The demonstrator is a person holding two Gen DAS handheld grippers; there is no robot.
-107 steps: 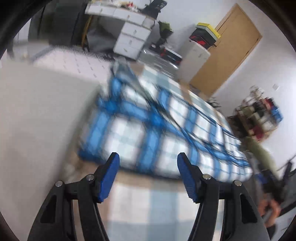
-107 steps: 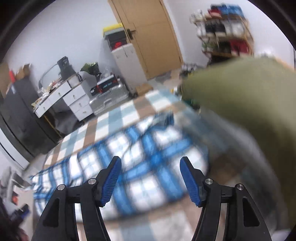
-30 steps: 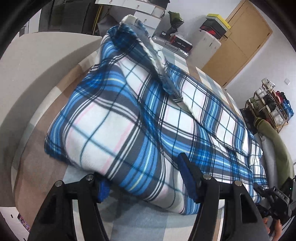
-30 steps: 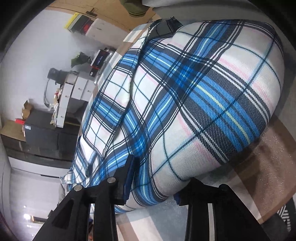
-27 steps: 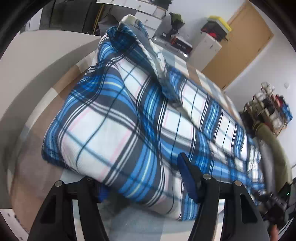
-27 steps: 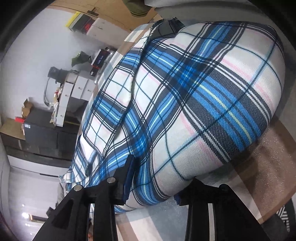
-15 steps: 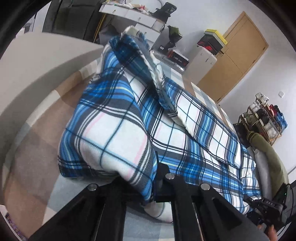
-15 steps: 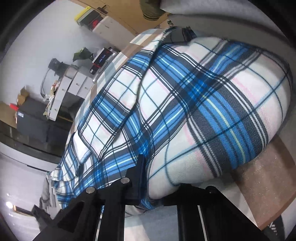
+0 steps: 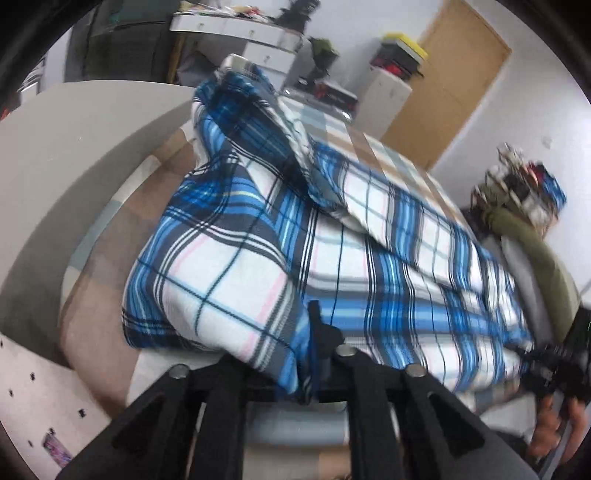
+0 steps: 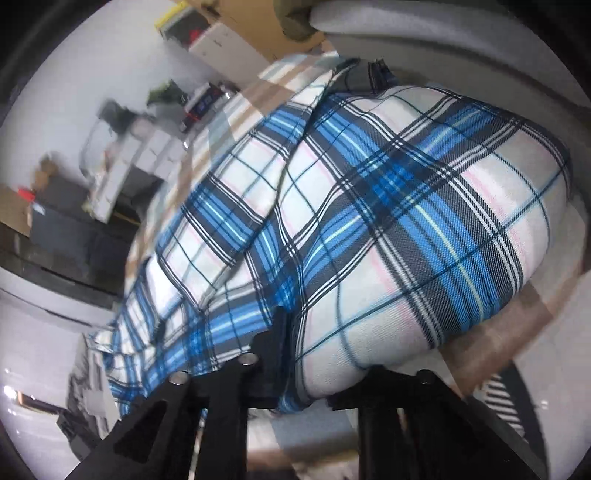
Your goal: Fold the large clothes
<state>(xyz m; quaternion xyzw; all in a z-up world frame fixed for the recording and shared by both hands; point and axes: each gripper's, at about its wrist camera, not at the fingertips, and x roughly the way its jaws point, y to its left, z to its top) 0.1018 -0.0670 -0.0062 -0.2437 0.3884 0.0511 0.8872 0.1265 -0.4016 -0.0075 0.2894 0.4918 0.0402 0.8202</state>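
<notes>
A large blue, white and grey plaid garment (image 9: 332,236) lies folded in a long strip across a checked bed cover (image 9: 373,147). My left gripper (image 9: 306,354) is shut on the near edge of the garment at one end, fabric bunched between the fingers. My right gripper (image 10: 295,354) is shut on the near edge at the other end, where the plaid garment (image 10: 388,221) bulges over the fingers. The fingertips of both grippers are hidden in the cloth.
A grey padded bed edge (image 9: 74,147) curves at the left. A wooden door (image 9: 450,74), white drawers (image 9: 240,33) and a cluttered shelf (image 9: 528,184) stand beyond the bed. The person's hand on the right gripper's handle (image 9: 557,417) shows at the lower right.
Both grippers went from open and straddling the garment's edge to shut on it. The fabric now bunches up and lifts slightly at both ends.
</notes>
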